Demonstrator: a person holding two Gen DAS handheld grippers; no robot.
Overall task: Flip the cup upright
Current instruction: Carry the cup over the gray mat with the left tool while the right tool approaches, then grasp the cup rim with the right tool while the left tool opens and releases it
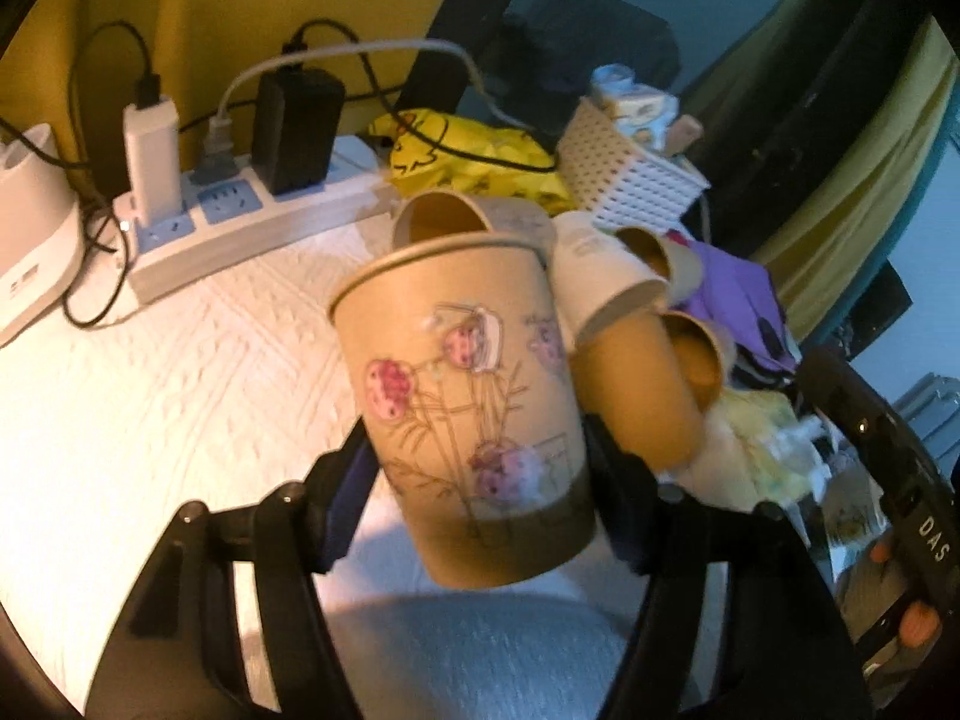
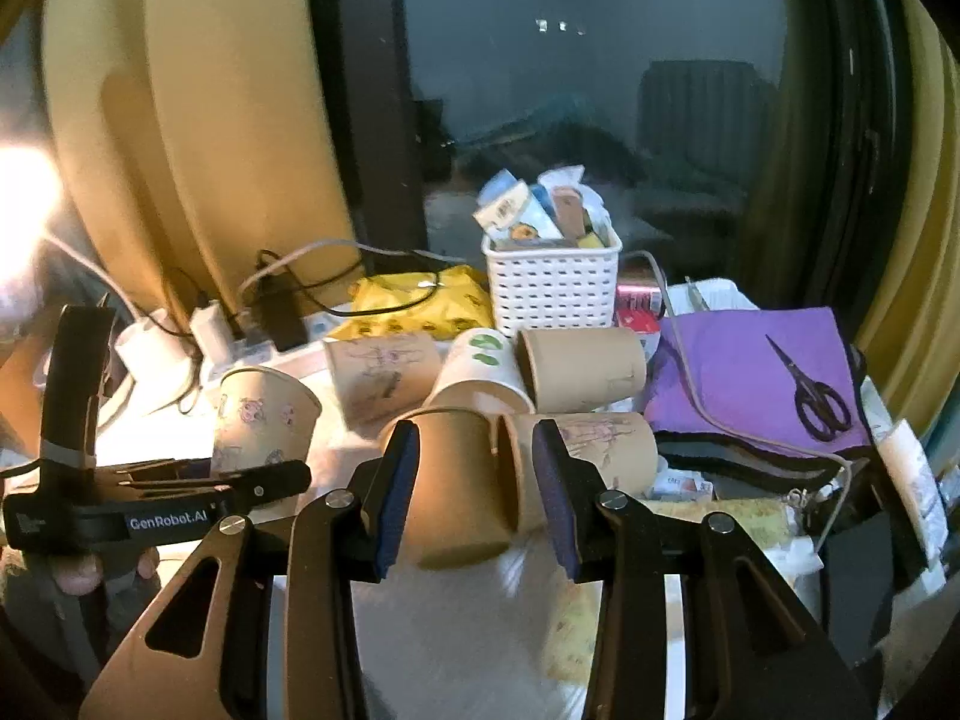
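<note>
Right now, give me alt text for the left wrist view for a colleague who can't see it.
The left gripper clamps a flower-printed paper cup, rim up and slightly tilted, above a white textured mat. Behind it lie several tipped-over paper cups, a power strip and a white basket.

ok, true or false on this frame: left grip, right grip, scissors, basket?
1. The left gripper is shut on a floral cup, rim up. True.
2. The right gripper is clamped tight on a cup. False: its jaws are open around a plain brown cup, with a gap at one pad.
3. The scissors lie on the purple cloth. True.
4. The white basket is empty. False: it is stuffed with packets.
</note>
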